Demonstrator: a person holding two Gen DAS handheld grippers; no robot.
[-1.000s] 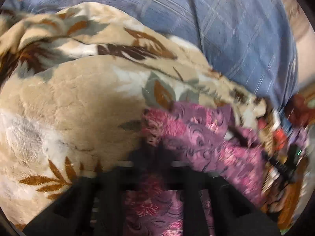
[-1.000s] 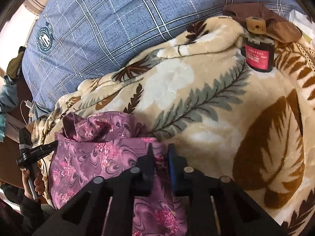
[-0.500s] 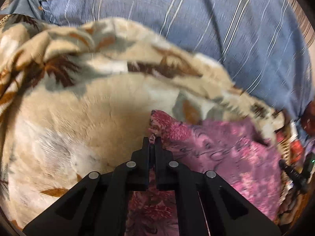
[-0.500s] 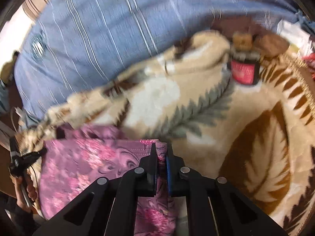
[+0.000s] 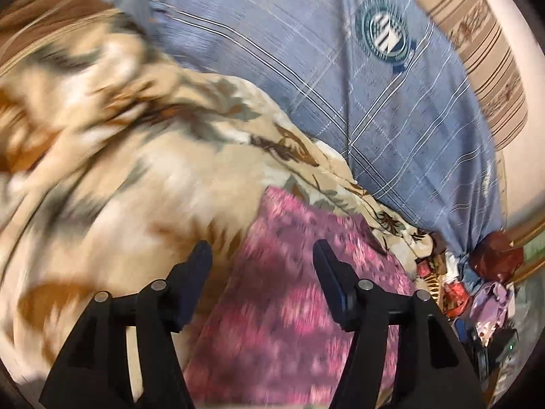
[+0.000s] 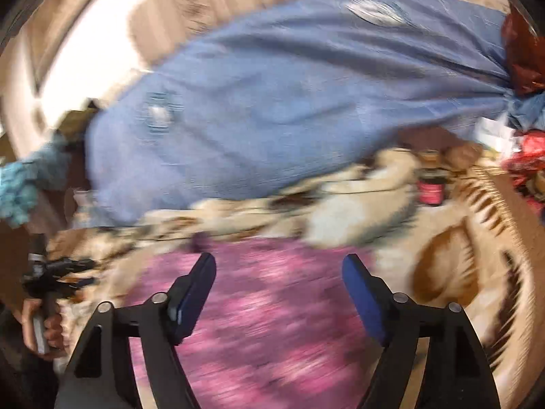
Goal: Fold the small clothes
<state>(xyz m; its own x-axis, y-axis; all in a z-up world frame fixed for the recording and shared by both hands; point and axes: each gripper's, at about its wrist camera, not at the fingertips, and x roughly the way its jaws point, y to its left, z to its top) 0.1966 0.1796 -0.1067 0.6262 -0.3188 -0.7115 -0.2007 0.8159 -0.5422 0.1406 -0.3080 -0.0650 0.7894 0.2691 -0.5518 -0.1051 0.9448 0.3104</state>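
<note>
A small purple-pink flowered garment (image 5: 293, 306) lies flat on a beige leaf-print blanket (image 5: 112, 177). In the left wrist view my left gripper (image 5: 262, 255) hovers above the garment's near left part, its jaws opening and nothing between the pads. The right wrist view shows the same garment (image 6: 272, 306) blurred below my right gripper (image 6: 279, 266), whose jaws are also opening wide with no cloth in them. A hand holding the other gripper's handle (image 6: 44, 310) shows at that view's left edge.
A big blue checked pillow (image 5: 374, 102) lies behind the blanket. A dark jar with a red label (image 6: 431, 187) stands on the blanket at the right. Red and purple clutter (image 5: 477, 289) sits past the garment's far edge.
Both grippers were shut on the garment's edge; now both have let go, opened wide and lifted up and back. The garment lies spread flat on the blanket.
</note>
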